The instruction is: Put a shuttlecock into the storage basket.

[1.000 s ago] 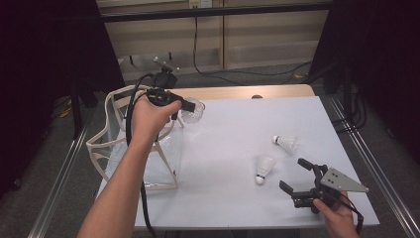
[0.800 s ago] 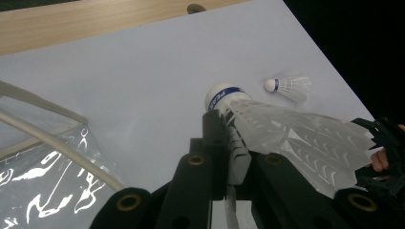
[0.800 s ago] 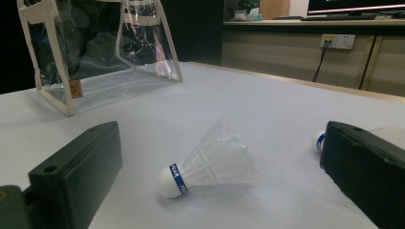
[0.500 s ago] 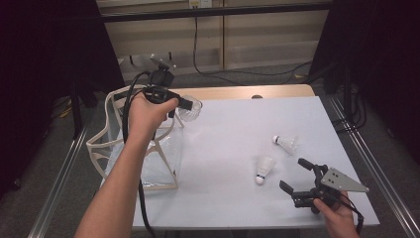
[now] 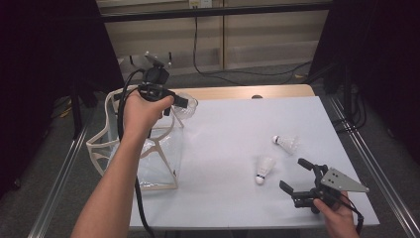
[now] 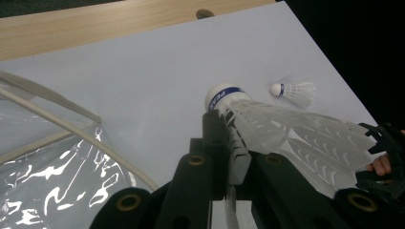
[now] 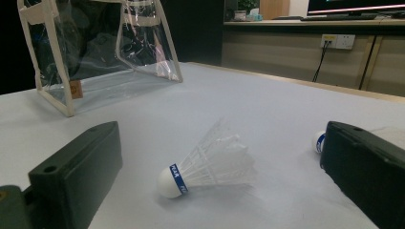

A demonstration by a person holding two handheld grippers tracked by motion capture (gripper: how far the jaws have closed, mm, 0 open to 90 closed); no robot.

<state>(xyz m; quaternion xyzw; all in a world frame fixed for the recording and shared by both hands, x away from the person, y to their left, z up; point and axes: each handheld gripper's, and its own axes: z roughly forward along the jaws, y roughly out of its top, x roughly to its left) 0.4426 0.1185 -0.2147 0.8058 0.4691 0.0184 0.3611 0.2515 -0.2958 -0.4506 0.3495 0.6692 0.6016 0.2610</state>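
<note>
My left gripper (image 5: 179, 103) is shut on a white shuttlecock (image 5: 187, 108), held in the air at the top right corner of a clear plastic bag (image 5: 148, 158) with cream trim. In the left gripper view the jaws (image 6: 229, 131) pinch the shuttlecock (image 6: 286, 138) by its skirt just behind the cork. Two more shuttlecocks lie on the white table, one (image 5: 265, 168) close in front of my right gripper (image 5: 297, 178) and one (image 5: 287, 143) farther back. The right gripper (image 7: 219, 143) stands open and low on the table, with the nearer shuttlecock (image 7: 210, 164) lying ahead between its jaws, untouched.
The white table (image 5: 233, 124) has a wooden strip along its far edge. The bag (image 7: 95, 52) stands upright at the table's left side. Metal rails run along both sides of the table. A cable hangs from the left gripper along the forearm.
The left gripper with its shuttlecock has edged slightly left toward the bag's top. The right gripper has stayed put.
</note>
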